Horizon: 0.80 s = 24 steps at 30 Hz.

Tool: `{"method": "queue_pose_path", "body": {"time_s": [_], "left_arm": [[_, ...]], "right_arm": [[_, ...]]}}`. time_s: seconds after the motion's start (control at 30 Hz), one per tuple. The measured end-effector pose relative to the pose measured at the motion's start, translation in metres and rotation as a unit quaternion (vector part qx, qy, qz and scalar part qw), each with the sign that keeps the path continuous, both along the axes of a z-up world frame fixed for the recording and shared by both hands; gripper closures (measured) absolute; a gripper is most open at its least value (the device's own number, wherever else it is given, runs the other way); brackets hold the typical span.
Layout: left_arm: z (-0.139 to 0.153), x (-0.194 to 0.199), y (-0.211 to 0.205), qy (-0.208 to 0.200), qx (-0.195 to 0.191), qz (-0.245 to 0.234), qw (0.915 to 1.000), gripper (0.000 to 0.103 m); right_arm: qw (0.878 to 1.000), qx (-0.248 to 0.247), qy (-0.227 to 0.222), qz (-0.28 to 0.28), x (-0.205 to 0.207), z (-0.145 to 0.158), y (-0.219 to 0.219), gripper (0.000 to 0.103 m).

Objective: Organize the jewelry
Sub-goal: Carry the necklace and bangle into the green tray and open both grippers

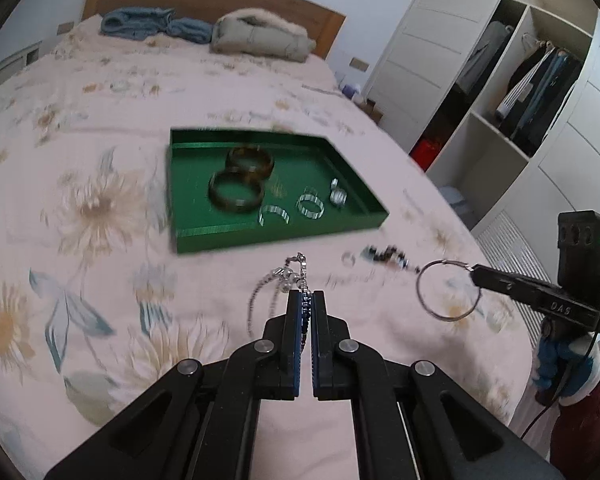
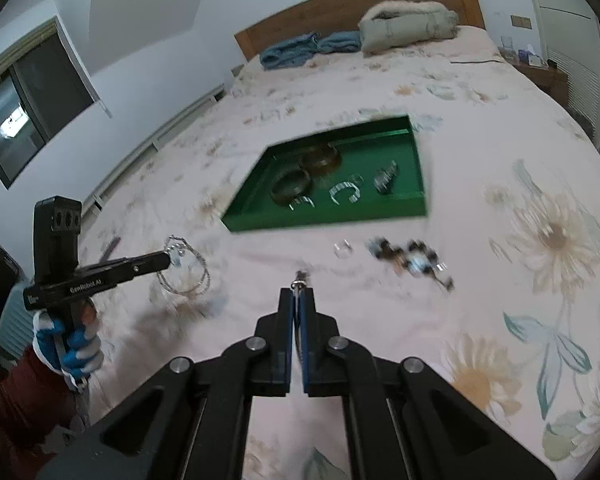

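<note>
The green tray lies at twelve o'clock from both jaws: left gripper pinching the chain bracelet, right gripper clamping the thin bangle.

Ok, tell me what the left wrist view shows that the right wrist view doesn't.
Only the left wrist view shows the open wardrobe with hanging clothes, and the right gripper pinching a thin silver hoop. Only the right wrist view shows the window, and the left gripper side-on, gripping a silver chain. Both show the green tray with bangles, the dark beaded piece, and the floral bedspread.
</note>
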<state>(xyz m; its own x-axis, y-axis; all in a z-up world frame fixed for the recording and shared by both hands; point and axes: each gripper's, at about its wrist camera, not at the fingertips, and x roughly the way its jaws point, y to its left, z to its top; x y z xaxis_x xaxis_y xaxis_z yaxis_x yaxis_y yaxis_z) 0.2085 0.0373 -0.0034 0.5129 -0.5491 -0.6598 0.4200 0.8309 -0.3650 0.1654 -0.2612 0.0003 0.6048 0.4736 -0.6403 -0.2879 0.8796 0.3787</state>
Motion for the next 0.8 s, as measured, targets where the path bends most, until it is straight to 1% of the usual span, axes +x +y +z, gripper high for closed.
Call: {"method": "queue_pose_path", "body": {"time_s": [0.1,0.2,0.3,0.4,0.53,0.63,0.73,0.8], "left_arm": [[0.012,0.014,-0.007,-0.014,0.003,-0.002,0.9999,0.100],[0.020,0.036,-0.018,-0.024,0.007,-0.002,0.9997,0.100],[0.021,0.062,-0.029,-0.026,0.016,0.000,0.9995,0.100],[0.013,0.097,-0.042,-0.023,0.034,0.012,0.9991,0.100],[-0.001,0.139,-0.049,-0.019,0.059,0.035,0.9975,0.100],[-0.011,0.166,-0.050,-0.023,0.082,0.056,0.9947,0.100],[-0.019,0.187,-0.049,-0.031,0.107,0.080,0.9906,0.100],[-0.024,0.200,-0.049,-0.040,0.133,0.099,0.9854,0.100]], "right_arm": [[1.000,-0.001,-0.009,-0.001,0.016,0.009,0.008,0.101],[1.000,-0.004,-0.020,-0.002,0.035,0.018,0.012,0.101],[1.000,-0.004,-0.026,-0.009,0.065,0.025,0.015,0.100],[0.999,-0.006,-0.027,-0.016,0.098,0.025,0.016,0.100],[1.000,-0.003,-0.014,-0.022,0.154,0.011,0.023,0.100],[1.000,0.015,0.001,-0.025,0.192,-0.005,0.029,0.100],[0.998,0.040,0.017,-0.035,0.224,-0.024,0.028,0.100],[0.997,0.051,0.030,-0.049,0.241,-0.038,0.022,0.100]]}}
